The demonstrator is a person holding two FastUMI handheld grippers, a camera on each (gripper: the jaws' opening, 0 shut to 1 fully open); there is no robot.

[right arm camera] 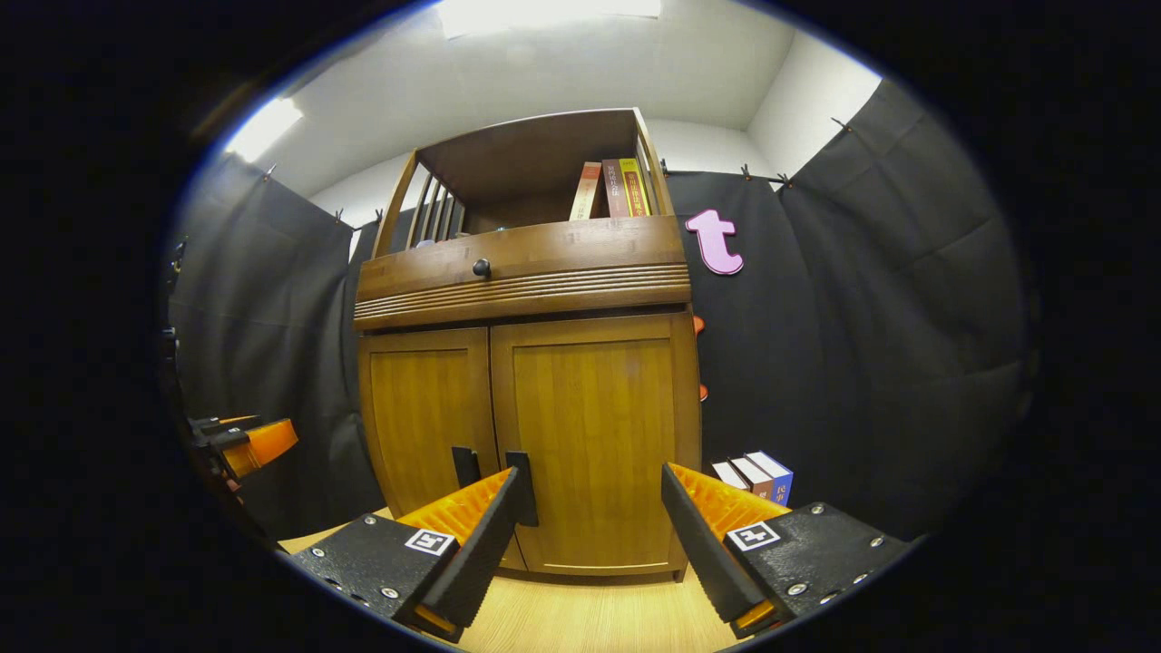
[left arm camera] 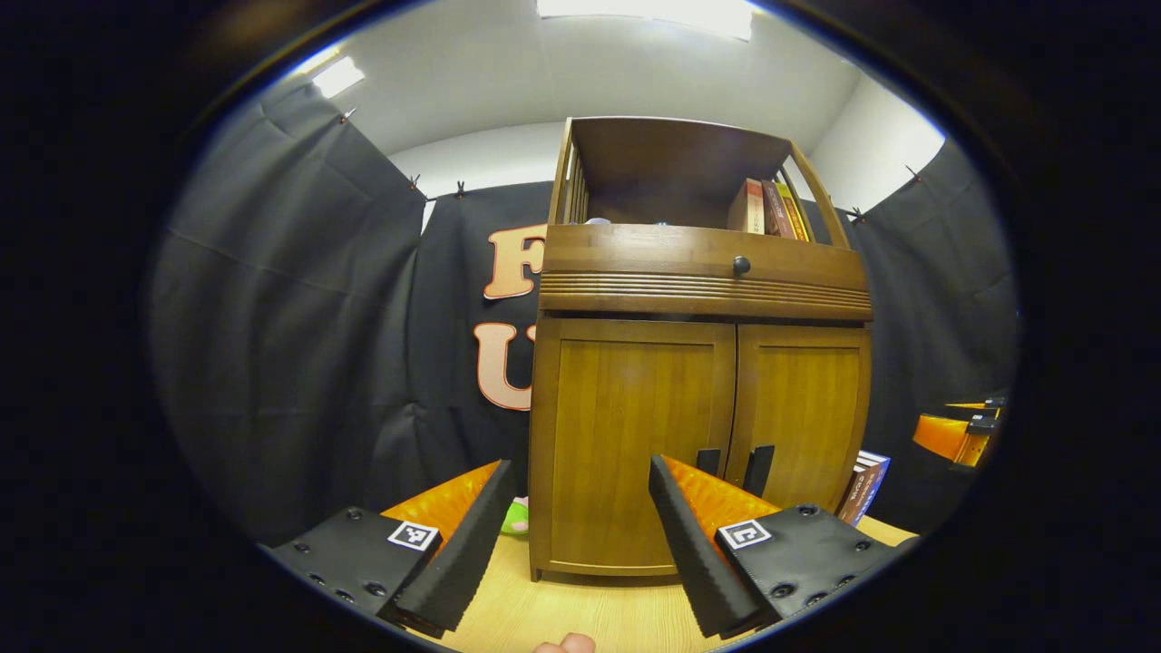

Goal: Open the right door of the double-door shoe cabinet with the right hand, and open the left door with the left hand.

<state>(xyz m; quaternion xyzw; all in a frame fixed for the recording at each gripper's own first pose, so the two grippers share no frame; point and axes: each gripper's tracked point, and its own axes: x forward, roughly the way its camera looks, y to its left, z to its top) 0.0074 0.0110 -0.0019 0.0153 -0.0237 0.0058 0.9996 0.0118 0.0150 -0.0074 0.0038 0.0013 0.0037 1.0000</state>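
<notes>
The wooden shoe cabinet stands on the table with both doors closed. In the left gripper view the left door (left arm camera: 635, 435) and right door (left arm camera: 803, 417) meet at two dark vertical handles (left arm camera: 707, 461) (left arm camera: 758, 469). My left gripper (left arm camera: 580, 465) is open in front of the left door, short of it, with nothing between its fingers. The right gripper (left arm camera: 975, 422) shows at the far right. In the right gripper view my right gripper (right arm camera: 594, 474) is open before the right door (right arm camera: 594, 426), its left fingertip beside that door's handle (right arm camera: 523, 485). The left door (right arm camera: 426, 408) and left gripper (right arm camera: 245, 444) lie further left.
Above the doors is a drawer with a round dark knob (left arm camera: 741, 265), and books (left arm camera: 766, 209) stand in the open top shelf. More books (right arm camera: 757, 476) lean beside the cabinet's right side. A small green object (left arm camera: 515, 517) lies at its left. The light wooden tabletop (left arm camera: 580, 608) runs in front.
</notes>
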